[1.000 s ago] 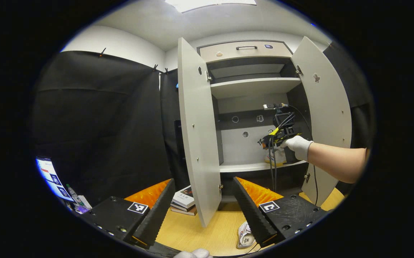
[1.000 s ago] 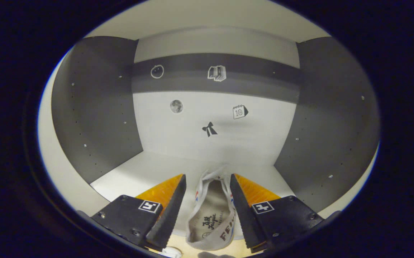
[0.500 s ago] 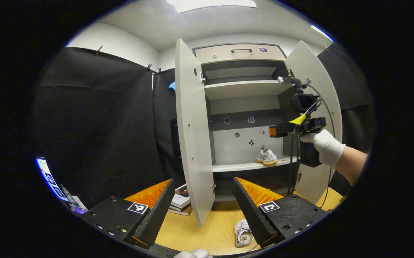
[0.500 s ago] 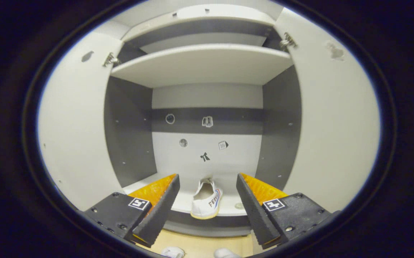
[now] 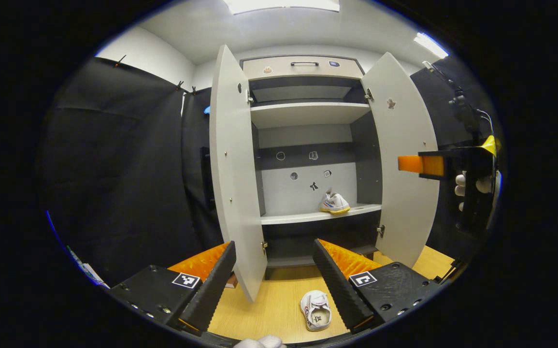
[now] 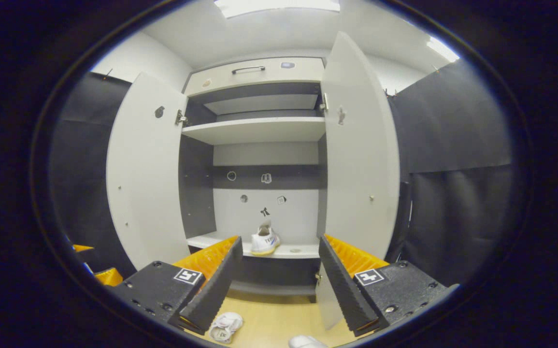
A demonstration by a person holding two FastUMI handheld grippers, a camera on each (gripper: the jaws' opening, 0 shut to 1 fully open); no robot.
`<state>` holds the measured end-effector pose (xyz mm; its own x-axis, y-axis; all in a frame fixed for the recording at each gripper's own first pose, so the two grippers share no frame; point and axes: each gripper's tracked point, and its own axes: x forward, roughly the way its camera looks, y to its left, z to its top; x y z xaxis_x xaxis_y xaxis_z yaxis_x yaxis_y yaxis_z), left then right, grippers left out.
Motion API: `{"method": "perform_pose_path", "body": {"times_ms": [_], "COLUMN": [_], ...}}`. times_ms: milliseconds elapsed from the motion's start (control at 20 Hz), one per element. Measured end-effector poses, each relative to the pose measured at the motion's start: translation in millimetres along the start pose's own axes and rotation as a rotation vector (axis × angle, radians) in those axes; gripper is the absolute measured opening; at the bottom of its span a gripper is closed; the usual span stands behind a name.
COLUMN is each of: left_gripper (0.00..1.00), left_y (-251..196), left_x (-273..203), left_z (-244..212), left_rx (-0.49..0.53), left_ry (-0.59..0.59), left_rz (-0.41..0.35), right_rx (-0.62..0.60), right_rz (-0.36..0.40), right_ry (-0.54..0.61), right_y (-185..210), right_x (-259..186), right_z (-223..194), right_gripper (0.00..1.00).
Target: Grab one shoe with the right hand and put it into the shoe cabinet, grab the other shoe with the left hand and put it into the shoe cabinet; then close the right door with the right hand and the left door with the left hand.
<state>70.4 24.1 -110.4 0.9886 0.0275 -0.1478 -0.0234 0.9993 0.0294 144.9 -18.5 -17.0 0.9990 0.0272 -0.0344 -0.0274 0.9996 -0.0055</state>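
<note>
The shoe cabinet (image 5: 307,113) stands with its left door (image 5: 233,183) and right door (image 5: 404,169) wide open. One white shoe (image 5: 335,203) rests on the middle shelf, toward the right. The other white shoe (image 5: 316,310) lies on the wooden floor in front, just left of my left gripper's right finger. My left gripper (image 5: 274,280) is open and empty, low before the cabinet. In the right gripper view, my right gripper (image 6: 276,280) is open and empty, back from the cabinet, with the shelf shoe (image 6: 264,240) ahead and the floor shoe (image 6: 225,325) below left.
A gloved hand (image 5: 472,183) holds the right gripper (image 5: 409,164) beside the right door's outer edge. A drawer with a dark handle (image 5: 304,64) tops the cabinet. Black cloth walls flank both sides. Wooden floor (image 5: 279,299) spreads before the cabinet.
The right gripper opened off the shoe, left it on the middle shelf, and drew back out of the cabinet to the right. The left gripper backed away slightly.
</note>
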Motion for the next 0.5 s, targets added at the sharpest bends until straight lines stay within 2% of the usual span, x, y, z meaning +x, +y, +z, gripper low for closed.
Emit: {"method": "perform_pose_path", "body": {"times_ms": [200, 350, 500], "left_gripper": [0.96, 0.96, 0.97], "left_y": [-19.3, -33.7, -45.3], "left_x": [8.0, 14.9, 18.2], "left_z": [-52.4, -118.5, -196.1], "left_rx": [-0.008, -0.011, -0.003], "left_ry": [0.064, 0.161, 0.309], "left_rz": [-0.058, -0.098, -0.12], "right_rx": [0.003, -0.013, -0.021], "right_rz": [-0.062, -0.102, -0.146], "right_ry": [0.046, 0.072, 0.08], "right_y": [-22.7, -37.1, -50.0], "right_x": [-41.2, -61.8, -77.3], "right_z": [-25.3, -31.8, -32.8], "right_gripper": [1.0, 1.0, 0.99]}}
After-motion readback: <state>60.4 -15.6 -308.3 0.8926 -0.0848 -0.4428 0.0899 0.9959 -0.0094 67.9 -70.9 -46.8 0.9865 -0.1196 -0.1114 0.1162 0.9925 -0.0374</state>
